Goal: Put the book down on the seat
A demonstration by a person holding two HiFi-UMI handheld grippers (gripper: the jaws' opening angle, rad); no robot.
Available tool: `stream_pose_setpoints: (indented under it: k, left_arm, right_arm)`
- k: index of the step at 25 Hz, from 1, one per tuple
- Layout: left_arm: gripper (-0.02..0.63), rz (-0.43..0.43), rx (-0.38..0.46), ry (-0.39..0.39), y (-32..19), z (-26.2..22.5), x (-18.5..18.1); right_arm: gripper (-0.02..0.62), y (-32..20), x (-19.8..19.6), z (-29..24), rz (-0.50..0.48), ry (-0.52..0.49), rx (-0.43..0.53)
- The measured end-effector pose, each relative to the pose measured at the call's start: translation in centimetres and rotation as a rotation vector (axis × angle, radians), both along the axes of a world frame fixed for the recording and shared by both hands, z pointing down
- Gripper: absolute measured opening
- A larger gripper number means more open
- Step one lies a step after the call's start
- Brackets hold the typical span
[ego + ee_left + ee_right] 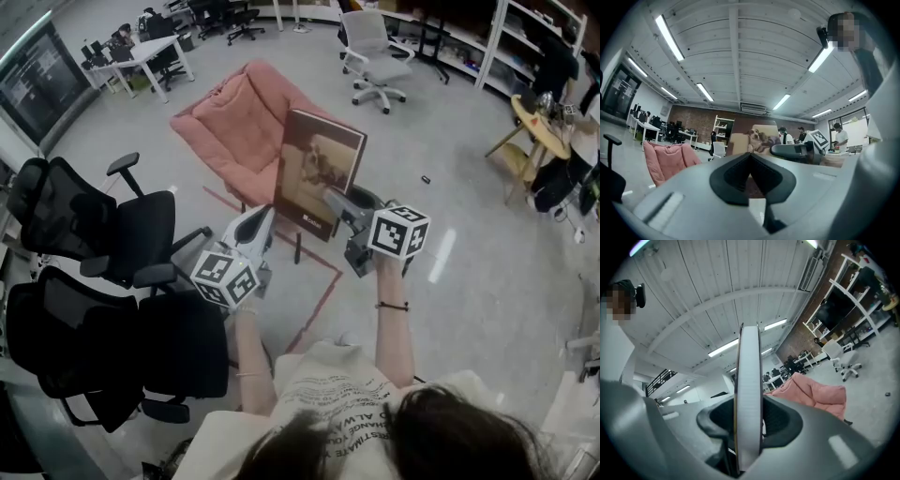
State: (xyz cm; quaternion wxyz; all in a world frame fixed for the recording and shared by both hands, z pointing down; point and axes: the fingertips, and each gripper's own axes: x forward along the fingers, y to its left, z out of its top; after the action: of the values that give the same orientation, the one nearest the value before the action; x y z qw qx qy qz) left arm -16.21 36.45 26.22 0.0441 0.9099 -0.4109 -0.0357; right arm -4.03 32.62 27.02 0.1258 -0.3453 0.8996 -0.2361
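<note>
The book (319,169) is up in the air, held upright w/ its dog-photo cover toward us. It's just in front of the pink seat (234,127), not yet on it. The right gripper (339,208) has it by the lower edge. In the right gripper view the book (749,399) stands edge-on between the jaws, which pinch it from both sides. The left gripper (265,217) sits just beside the book's lower left corner, jaws pressed together w/ nothing between, so it isn't carrying.

To do this well, we reckon we should carry the book fwd over the cushion, tip it flat and lower it onto the soft middle. Only then do we spread the jaws. A one-edge grip on a broad book may let it swing or slip, so the wrist turn should be slow. The left gripper could steady the free edge. The cushion looks slanted & soft, so we'd aim toward the back.

Around: two black office chairs (122,230) at our left, near but off the path. A grey office chair (375,56) stands beyond the seat, a white table (141,52) far left and a small round table (539,127) at right. Red tape lines (323,286) run on the floor. We see nothing between book & seat.
</note>
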Motion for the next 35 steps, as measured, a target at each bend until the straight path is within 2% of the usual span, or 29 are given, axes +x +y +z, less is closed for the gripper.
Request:
stream_pose_setpoints:
  k: [11,24,30,35]
  left_arm:
    - [-0.003,-0.034,-0.019,-0.009,-0.4,0.6,2.7]
    - [-0.003,-0.036,-0.032,-0.041,-2.0,1.4,8.0]
    - [-0.003,-0.021,-0.043,-0.045,-4.0,1.9,8.4]
    - [-0.003,-0.012,-0.053,-0.038,-8.2,2.7,8.5]
  right_arm:
    - [0.153,-0.9,3.4,0.3,-0.012,-0.058,-0.013]
    - [0.15,-3.0,8.9,1.5,0.012,-0.102,-0.045]
    - [0.15,-5.0,9.5,2.2,0.033,-0.118,-0.06]
    - [0.149,-8.9,9.9,3.0,0.049,-0.114,-0.078]
